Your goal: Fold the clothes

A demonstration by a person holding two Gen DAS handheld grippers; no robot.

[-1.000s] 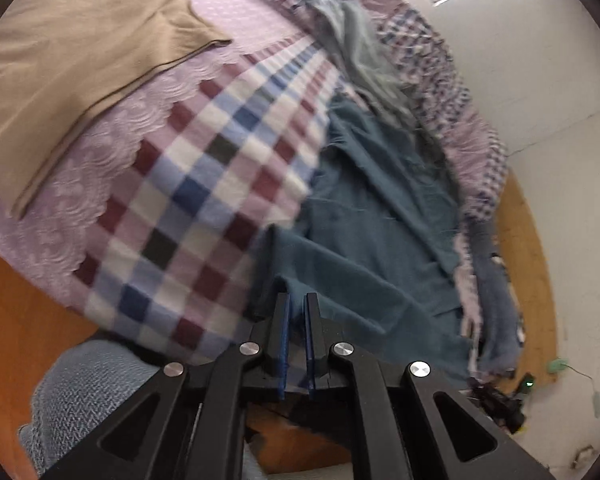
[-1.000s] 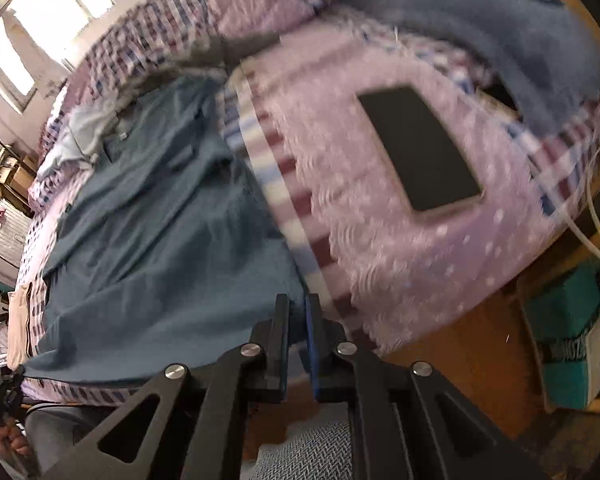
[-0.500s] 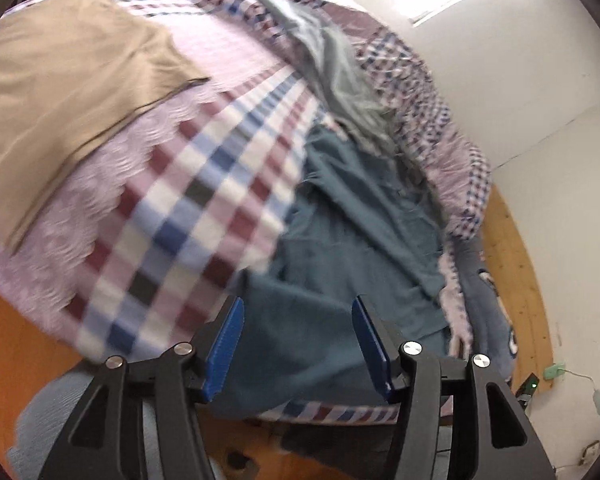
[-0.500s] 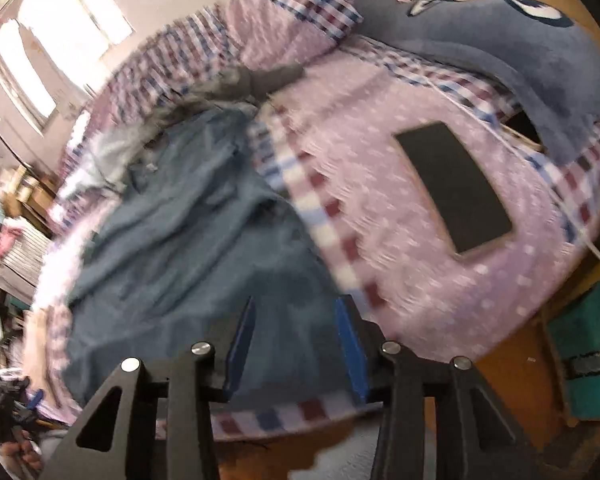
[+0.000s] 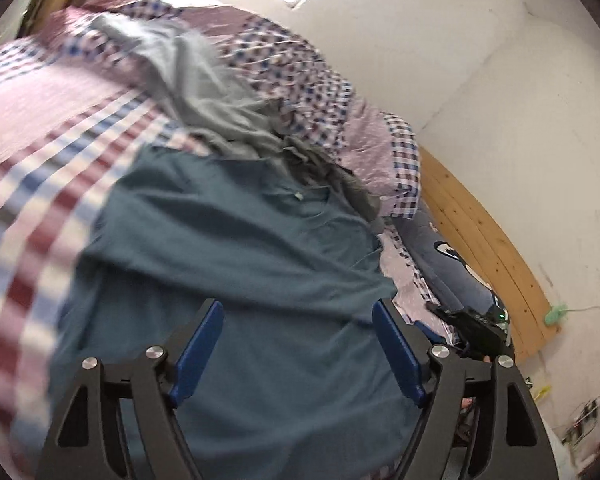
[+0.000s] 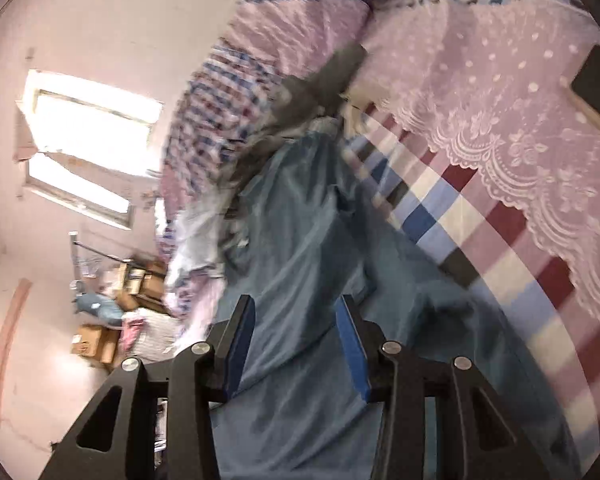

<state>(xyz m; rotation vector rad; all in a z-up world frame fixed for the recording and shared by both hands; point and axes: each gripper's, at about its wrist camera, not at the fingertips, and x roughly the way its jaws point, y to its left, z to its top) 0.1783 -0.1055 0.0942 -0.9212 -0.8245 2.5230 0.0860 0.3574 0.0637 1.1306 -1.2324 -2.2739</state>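
Teal shirt (image 5: 236, 264) lies spread on checked bed (image 5: 32, 184), grey garment (image 5: 204, 92) touching its collar end. Left tongs (image 5: 298, 344) & right tongs (image 6: 296, 344) both released, empty, above the shirt's hem. Risk: wrinkles get folded in, or grey garment gets dragged along.

Both wrist cameras hang close above the bed, looking forward along their fingers; each takes in the teal garment (image 5: 236, 264) (image 6: 300, 264) (the left view faces the wall).
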